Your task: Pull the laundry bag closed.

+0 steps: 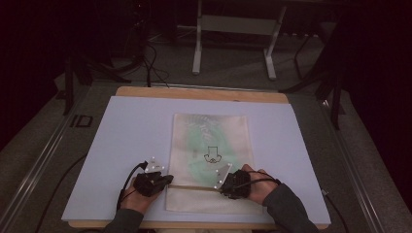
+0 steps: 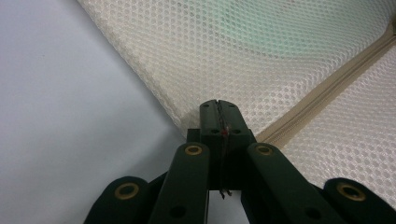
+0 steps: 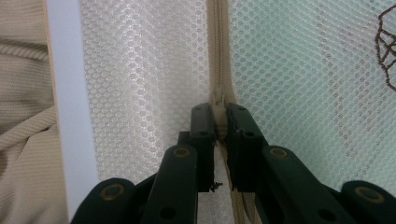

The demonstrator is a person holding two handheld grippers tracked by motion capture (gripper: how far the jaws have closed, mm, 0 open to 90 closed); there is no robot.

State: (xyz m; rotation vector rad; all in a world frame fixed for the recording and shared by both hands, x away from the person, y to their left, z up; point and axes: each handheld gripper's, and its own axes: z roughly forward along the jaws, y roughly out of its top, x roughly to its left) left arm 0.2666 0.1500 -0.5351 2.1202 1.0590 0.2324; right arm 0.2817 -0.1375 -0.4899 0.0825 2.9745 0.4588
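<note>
In the high view, a cream mesh zip pouch is lying mid-frame on a pale lilac mat. In the left gripper view, the left gripper is pinching the pouch's edge, jaws fully closed. In the right gripper view, the right gripper is clamping the beige zipper pull; the small tab could slip out. The greenish contents are staying blurred behind mesh.
</note>
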